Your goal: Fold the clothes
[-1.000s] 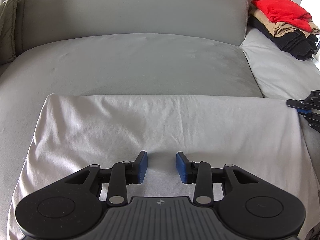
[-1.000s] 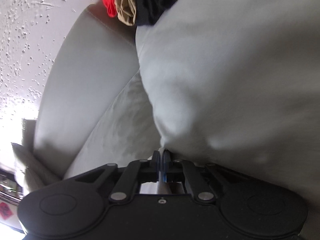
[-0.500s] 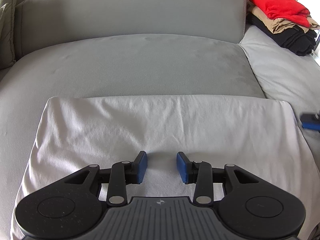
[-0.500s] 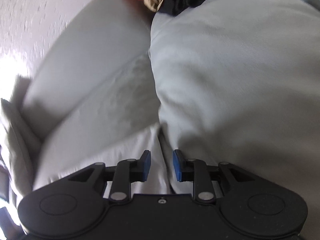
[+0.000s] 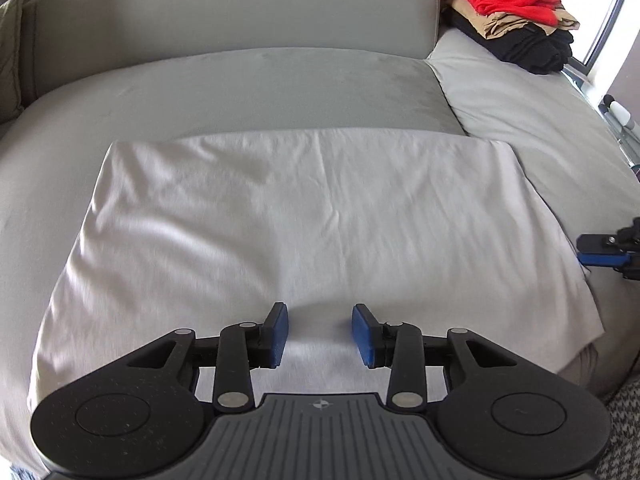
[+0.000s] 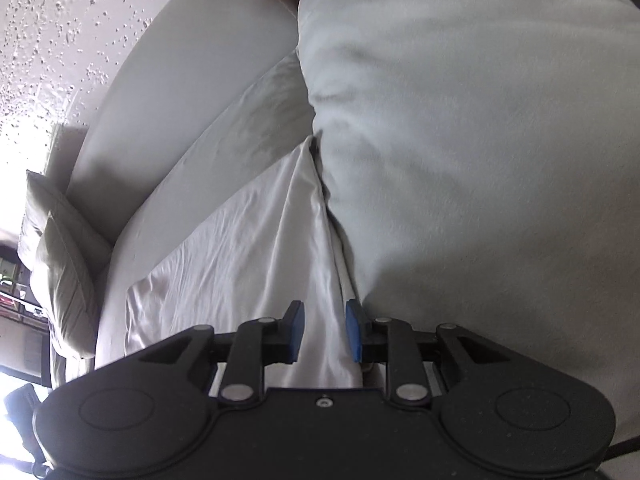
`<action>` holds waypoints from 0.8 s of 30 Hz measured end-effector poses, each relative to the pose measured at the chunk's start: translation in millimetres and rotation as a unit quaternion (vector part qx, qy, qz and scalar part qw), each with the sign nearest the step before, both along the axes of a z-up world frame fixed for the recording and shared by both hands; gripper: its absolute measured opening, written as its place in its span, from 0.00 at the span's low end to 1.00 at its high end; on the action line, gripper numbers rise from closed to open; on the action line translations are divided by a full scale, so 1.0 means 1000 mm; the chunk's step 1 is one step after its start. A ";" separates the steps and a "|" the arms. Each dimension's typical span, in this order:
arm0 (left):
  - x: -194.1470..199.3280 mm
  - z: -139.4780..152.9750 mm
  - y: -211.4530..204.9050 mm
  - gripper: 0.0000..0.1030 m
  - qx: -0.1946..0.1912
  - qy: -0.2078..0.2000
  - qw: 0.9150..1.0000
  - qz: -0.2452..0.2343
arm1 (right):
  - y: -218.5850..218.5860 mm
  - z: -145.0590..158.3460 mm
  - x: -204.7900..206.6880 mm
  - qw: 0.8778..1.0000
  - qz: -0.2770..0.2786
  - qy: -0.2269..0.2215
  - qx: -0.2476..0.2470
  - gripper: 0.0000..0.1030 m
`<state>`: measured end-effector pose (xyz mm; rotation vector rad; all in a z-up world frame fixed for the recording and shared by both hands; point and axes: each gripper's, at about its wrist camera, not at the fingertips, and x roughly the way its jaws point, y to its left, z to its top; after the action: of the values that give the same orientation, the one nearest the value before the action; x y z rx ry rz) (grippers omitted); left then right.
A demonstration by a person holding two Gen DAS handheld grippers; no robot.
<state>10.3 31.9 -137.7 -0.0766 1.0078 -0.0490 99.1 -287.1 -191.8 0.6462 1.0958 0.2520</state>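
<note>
A pale grey garment (image 5: pixel 288 220) lies folded into a flat rectangle on the grey sofa seat (image 5: pixel 248 84). Above its near edge my left gripper (image 5: pixel 320 330) stands open, with nothing between the blue pads. In the left wrist view my right gripper (image 5: pixel 600 254) shows at the right edge, just off the garment's right side. The right wrist view has that gripper (image 6: pixel 325 330) open over the garment's side edge (image 6: pixel 320 240), beside the neighbouring seat cushion (image 6: pixel 480 140). Its pads are not pressing on the cloth.
A stack of folded clothes (image 5: pixel 516 12), red over tan over black, sits at the back right of the sofa. A throw pillow (image 6: pixel 60 248) leans at the far end. The backrest (image 5: pixel 240 8) rises behind the seat. A patterned rug (image 5: pixel 628 420) shows at the lower right.
My right gripper was shut on the garment's edge; it has let go, opened and drawn back. The left gripper has pulled back towards the near side. The garment lies flat.
</note>
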 end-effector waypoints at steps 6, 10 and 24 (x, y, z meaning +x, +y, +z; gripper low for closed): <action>0.000 -0.003 0.000 0.41 0.011 -0.005 1.000 0.004 | 0.006 0.005 -0.009 1.000 0.008 -0.021 -0.004 0.22; 0.001 -0.004 -0.001 0.42 0.010 -0.006 1.000 0.005 | 0.010 0.005 -0.008 0.999 0.012 -0.021 -0.028 0.22; 0.003 -0.005 0.001 0.43 0.009 -0.007 1.000 0.005 | 0.013 -0.017 0.013 1.000 -0.002 0.010 -0.009 0.21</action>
<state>13.0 32.6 -142.4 -0.0642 0.9932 -0.0315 111.9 -274.3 -209.3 0.6354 1.1155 0.2323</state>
